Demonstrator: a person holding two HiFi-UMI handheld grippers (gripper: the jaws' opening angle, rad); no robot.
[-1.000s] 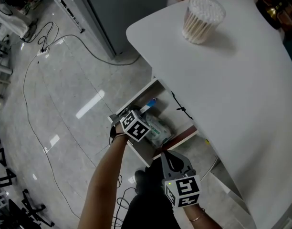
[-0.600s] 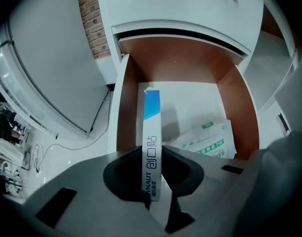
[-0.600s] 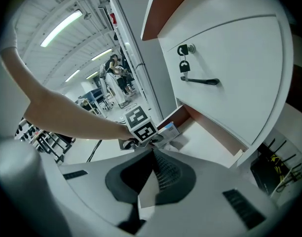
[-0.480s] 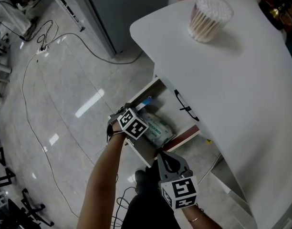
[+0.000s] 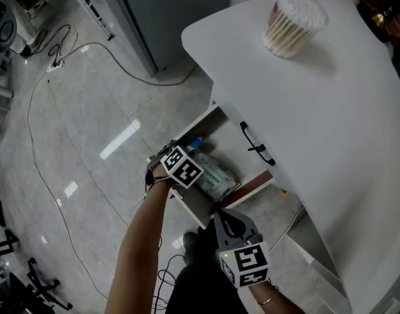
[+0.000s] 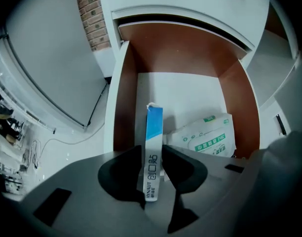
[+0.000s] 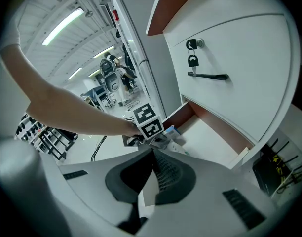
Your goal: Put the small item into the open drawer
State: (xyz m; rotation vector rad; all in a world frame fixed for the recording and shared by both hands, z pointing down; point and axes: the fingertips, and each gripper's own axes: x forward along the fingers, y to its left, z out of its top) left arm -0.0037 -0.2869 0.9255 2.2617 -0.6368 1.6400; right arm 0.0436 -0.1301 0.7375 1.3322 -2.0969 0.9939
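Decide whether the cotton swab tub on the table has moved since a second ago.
No. The cotton swab tub stays by the same table corner; only the camera shifted.

Glossy tile floor (image 5: 89,142), matt tabletop (image 5: 317,103), crinkly plastic pkt (image 6: 207,137), smooth wood-look drawer walls (image 6: 122,102).

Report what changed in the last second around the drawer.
The left claw is opening around the blue-and-white box, letting it go over the open drawer; the box still stands between its jaws. The right claw stays shut and low; the green pack hasn't moved.
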